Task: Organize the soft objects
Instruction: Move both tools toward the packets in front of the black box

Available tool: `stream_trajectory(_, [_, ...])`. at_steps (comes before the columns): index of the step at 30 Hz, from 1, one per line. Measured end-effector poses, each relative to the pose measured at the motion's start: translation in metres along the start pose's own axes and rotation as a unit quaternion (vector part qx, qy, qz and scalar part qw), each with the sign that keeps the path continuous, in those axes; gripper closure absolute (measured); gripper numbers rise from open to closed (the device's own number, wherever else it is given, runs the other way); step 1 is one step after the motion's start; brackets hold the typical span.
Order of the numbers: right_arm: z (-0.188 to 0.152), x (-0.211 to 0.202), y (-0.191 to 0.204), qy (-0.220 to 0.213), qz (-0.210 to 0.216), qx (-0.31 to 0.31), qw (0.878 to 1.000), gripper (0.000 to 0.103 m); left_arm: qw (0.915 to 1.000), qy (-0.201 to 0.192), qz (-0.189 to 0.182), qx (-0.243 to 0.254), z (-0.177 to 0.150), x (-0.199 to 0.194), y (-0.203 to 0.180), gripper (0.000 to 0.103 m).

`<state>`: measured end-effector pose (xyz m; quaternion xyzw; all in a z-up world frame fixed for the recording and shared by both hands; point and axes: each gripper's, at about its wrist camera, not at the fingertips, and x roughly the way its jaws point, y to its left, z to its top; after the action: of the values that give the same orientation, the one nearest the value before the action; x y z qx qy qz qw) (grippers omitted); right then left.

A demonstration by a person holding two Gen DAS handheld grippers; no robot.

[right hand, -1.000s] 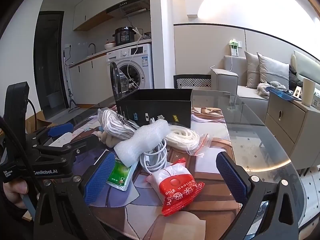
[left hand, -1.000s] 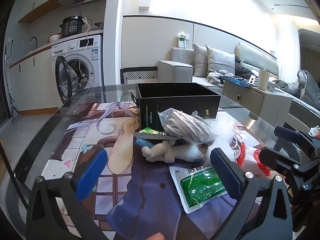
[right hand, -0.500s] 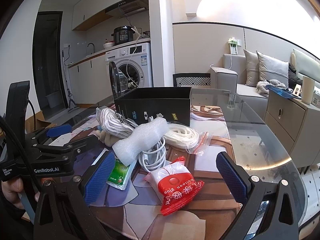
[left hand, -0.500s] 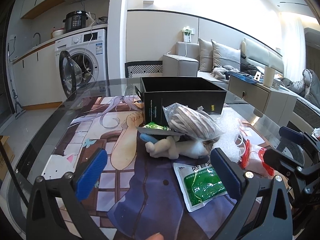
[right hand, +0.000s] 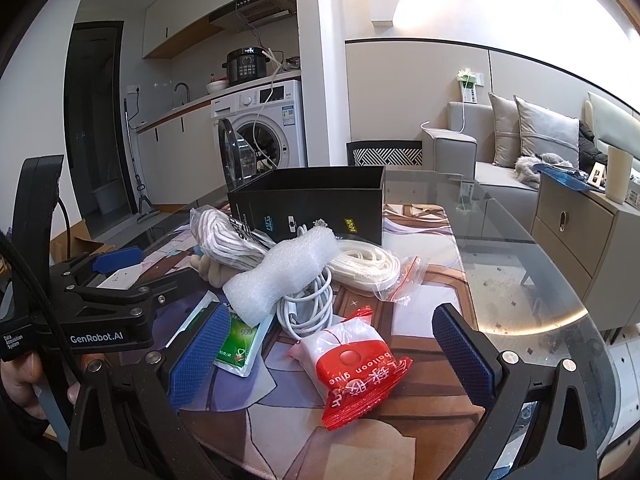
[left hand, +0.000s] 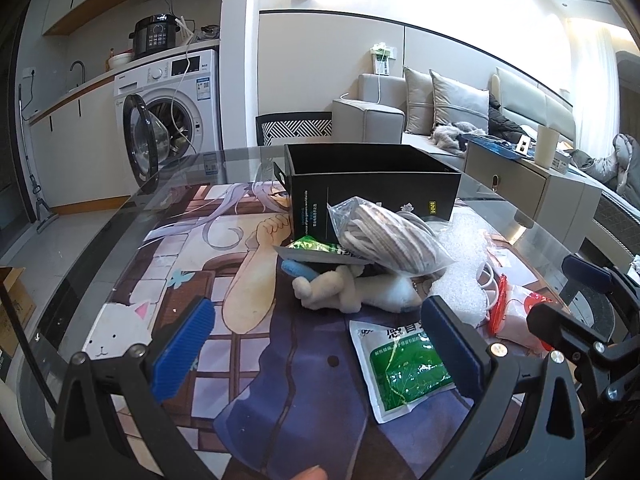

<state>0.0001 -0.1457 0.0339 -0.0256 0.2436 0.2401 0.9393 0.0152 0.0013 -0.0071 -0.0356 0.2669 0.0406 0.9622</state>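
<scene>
The glass surface carries an illustrated mat that spreads under and ahead of both claws. Straight ahead of them, at the far side of the clutter, stands an open black box, nothing visible inside it from these angles.

The left claw hangs spread wide and holds nothing, its blue pads well apart above the mat. The right claw is likewise spread wide with nothing between its pads; it sits just to the right of the left claw, whose black frame crosses the lower left of the right wrist view.

Between the left claw and the box lies a clear bag of striped cord, resting on a beige plush toy that lies on its side. Ahead of the right claw and a little to its left, a roll of white foam wrap lies across a coiled white cable, with a bagged flat white cord just to the right of them, in front of the box.

Nearest the right claw, almost between its fingers, sits a red and white packet. A green sachet lies just inside the left claw's right finger. A second green sachet pokes out from under the cord bag, touching the box.
</scene>
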Motion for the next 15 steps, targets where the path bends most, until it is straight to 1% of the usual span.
stream_trajectory(9, [-0.0012, 0.0037, -0.001, 0.009, -0.003, -0.002, 1.0, 0.0, 1.0, 0.002, -0.006, -0.002, -0.0002, 0.001, 0.0017, 0.0])
stream_trajectory(15, [-0.0007, 0.0102, -0.0021, 0.021, 0.013, 0.0, 1.0, 0.0, 0.9999, -0.002, -0.01, 0.004, -0.0009, 0.002, 0.0002, 0.0])
